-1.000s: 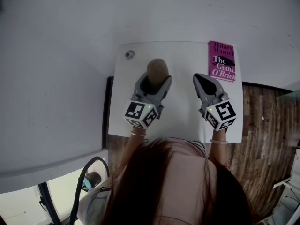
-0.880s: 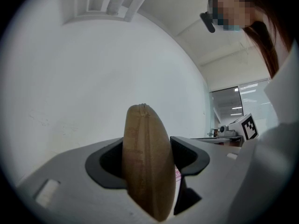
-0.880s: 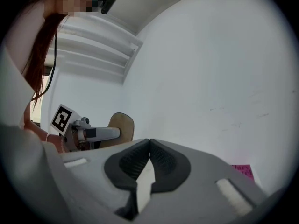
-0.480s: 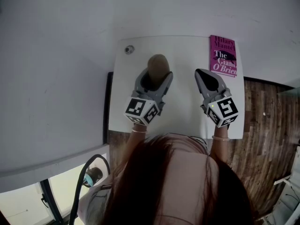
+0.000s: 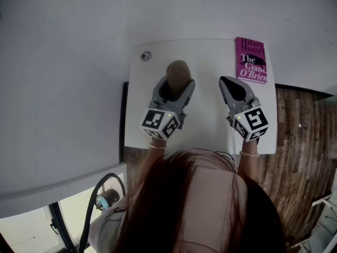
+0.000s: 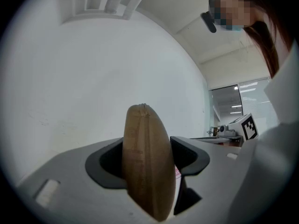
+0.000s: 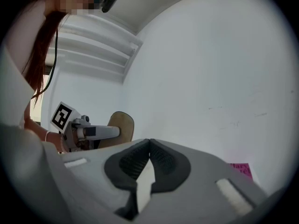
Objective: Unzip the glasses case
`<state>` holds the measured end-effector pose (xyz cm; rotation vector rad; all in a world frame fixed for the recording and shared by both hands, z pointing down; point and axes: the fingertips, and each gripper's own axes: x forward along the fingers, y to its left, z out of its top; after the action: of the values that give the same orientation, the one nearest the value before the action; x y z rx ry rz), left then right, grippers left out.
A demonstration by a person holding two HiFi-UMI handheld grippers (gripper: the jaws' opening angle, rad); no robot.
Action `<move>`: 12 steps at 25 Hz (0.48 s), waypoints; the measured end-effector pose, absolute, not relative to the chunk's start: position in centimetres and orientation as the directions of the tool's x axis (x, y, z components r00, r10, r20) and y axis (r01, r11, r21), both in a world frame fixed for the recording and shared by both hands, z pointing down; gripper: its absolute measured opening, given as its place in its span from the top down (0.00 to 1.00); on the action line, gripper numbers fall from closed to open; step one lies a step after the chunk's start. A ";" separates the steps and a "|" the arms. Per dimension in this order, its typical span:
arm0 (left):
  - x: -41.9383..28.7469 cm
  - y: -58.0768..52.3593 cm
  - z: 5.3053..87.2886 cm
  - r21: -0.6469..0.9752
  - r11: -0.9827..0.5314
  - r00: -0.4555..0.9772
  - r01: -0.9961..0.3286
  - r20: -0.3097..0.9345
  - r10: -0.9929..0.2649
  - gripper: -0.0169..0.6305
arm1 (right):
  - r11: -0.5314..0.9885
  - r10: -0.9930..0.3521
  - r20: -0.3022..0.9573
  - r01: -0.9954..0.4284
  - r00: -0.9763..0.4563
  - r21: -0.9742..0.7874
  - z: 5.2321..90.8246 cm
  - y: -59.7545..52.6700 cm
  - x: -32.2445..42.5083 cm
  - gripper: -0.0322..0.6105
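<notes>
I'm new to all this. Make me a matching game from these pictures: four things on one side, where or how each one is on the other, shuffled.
1 glasses case
2 right gripper
3 pink book
4 small round object

A far right corner of the table
B shut, empty
C clamped in the left gripper
D far left corner of the table

Pairs: 1-C, 2-B, 3-A, 4-D

Head view looks steeply down on the table [image 5: 210,125]; both gripper views face the wall [image 6: 93,78], level.
</notes>
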<state>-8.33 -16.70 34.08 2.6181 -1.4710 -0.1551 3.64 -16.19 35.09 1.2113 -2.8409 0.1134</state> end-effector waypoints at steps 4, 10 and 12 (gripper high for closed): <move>-8.2 -16.7 33.8 0.156 -0.522 0.524 -0.839 -0.029 -0.851 0.52 | 0.692 -0.718 0.069 -0.721 -0.693 -0.042 34.9 -16.2 3.7 0.95; -7.8 -16.7 33.7 0.159 -0.532 0.534 -0.832 -0.033 -0.845 0.52 | 0.686 -0.724 0.069 -0.727 -0.687 -0.039 34.9 -15.9 3.9 0.95; -7.6 -16.8 33.6 0.160 -0.536 0.538 -0.829 -0.034 -0.842 0.52 | 0.683 -0.726 0.069 -0.729 -0.685 -0.041 34.9 -15.9 4.1 0.95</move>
<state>-7.63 -16.76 33.63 2.6440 -1.4433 -0.1619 4.08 -15.90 34.92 1.2275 -2.8395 0.1009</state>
